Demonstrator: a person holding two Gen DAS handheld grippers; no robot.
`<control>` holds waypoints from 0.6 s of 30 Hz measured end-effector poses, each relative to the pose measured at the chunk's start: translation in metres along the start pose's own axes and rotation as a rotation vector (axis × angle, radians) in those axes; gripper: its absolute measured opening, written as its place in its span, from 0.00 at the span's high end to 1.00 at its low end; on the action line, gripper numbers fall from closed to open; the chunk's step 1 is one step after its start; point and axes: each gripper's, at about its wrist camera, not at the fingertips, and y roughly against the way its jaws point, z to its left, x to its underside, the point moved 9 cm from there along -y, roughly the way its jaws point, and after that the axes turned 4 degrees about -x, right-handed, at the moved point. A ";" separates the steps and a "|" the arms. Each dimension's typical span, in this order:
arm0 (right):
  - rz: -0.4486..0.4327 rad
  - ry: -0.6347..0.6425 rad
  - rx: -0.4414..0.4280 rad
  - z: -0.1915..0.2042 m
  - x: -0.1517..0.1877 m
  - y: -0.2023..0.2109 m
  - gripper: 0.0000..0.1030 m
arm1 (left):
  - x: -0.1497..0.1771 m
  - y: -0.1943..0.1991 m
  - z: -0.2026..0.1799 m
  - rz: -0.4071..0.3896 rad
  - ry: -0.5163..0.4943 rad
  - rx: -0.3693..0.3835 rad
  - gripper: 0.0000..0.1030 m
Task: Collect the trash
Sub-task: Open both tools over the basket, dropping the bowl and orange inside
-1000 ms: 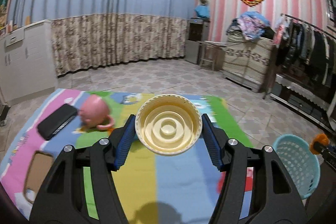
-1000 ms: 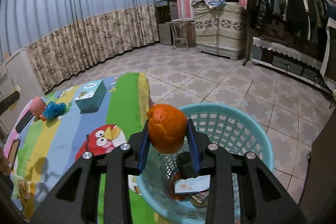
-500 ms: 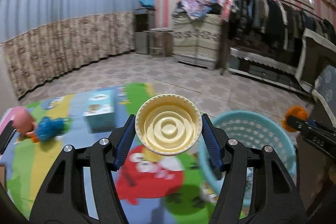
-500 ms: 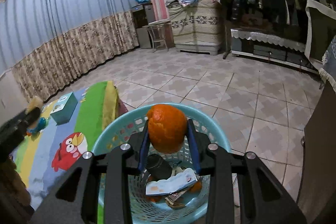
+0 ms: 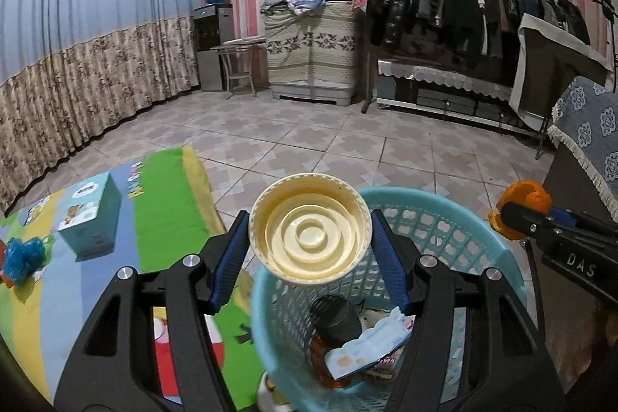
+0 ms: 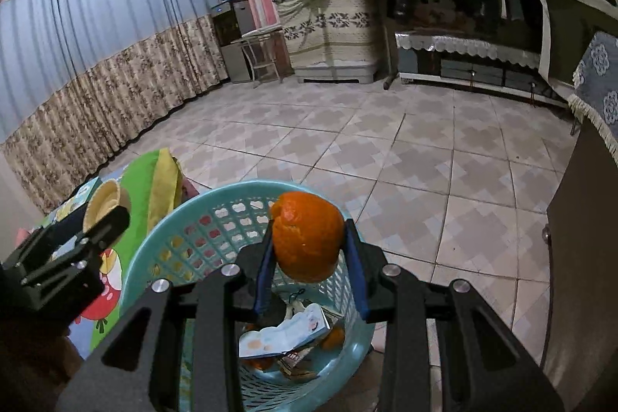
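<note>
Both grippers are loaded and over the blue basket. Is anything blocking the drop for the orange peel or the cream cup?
Nothing visible does. The orange peel and the cream cup hang above the blue basket, whose mouth is open; the trash inside lies low at the bottom.

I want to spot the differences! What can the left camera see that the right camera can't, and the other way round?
Only the left wrist view shows the inside of the cream cup in the left tongs, and the blue scrunchy thing on the mat. Only the right wrist view shows the orange peel up close in the right tongs. Both show the blue basket with trash inside, the teal box and the colourful mat.
</note>
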 end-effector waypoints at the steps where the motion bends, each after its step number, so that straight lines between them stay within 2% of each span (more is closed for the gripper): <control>1: 0.000 -0.001 0.000 -0.001 0.000 0.000 0.67 | 0.000 -0.003 -0.004 0.001 -0.004 0.003 0.41; 8: 0.002 -0.002 -0.006 0.001 0.000 -0.005 0.67 | 0.003 -0.013 -0.013 0.018 -0.036 0.002 0.41; 9: 0.004 0.000 -0.007 0.001 0.000 -0.005 0.67 | 0.002 -0.014 -0.013 0.025 -0.034 0.002 0.39; 11: 0.008 0.006 -0.009 0.004 0.001 -0.007 0.67 | 0.001 -0.014 -0.009 0.031 -0.026 -0.007 0.24; 18: 0.018 0.038 -0.008 0.015 0.003 -0.010 0.67 | -0.008 0.003 0.020 0.012 -0.006 -0.060 0.11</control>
